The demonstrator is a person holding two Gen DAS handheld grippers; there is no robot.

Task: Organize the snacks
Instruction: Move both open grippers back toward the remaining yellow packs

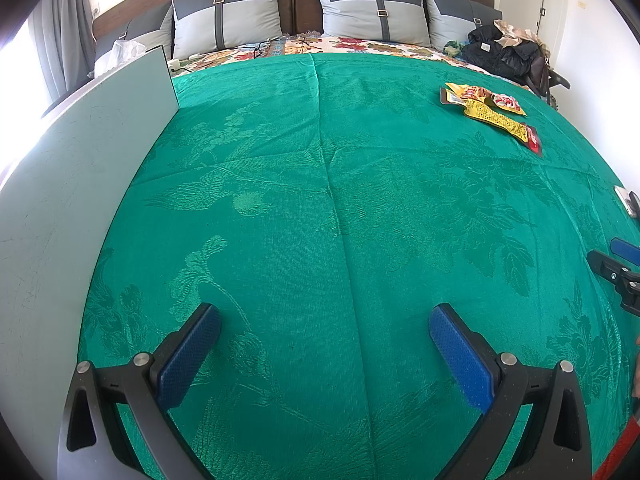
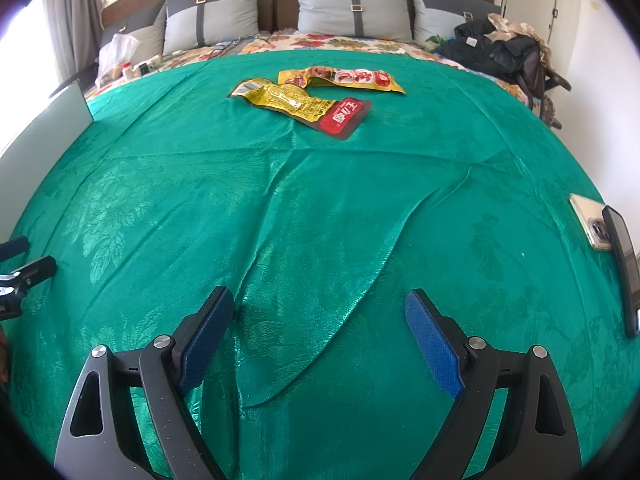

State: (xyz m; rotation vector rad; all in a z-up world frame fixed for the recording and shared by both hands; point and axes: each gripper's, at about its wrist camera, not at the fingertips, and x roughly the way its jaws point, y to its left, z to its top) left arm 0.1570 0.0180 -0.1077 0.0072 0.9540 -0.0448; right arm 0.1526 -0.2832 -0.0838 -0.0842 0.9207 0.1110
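Two snack packets lie on the green bedspread (image 2: pixel 320 208). The yellow and red one (image 2: pixel 304 108) partly overlaps the yellow one with a red label (image 2: pixel 344 78) behind it. In the left wrist view the same two packets (image 1: pixel 494 114) sit far off to the right. My right gripper (image 2: pixel 320 312) hangs open over a fold of the cloth, well short of the packets, nothing between its blue pads. My left gripper (image 1: pixel 324 324) is open too, over bare green cloth. Each gripper shows at the edge of the other's view: the right one (image 1: pixel 616 268) and the left one (image 2: pixel 24 268).
A pale grey board (image 1: pixel 80 168) stands along the bed's left side. Two phones (image 2: pixel 608 240) lie at the right edge of the cloth. Grey pillows (image 2: pixel 352 8) line the headboard; dark clothes and a bag (image 2: pixel 500 52) are heaped at the back right, a plastic bag (image 2: pixel 118 54) at the back left.
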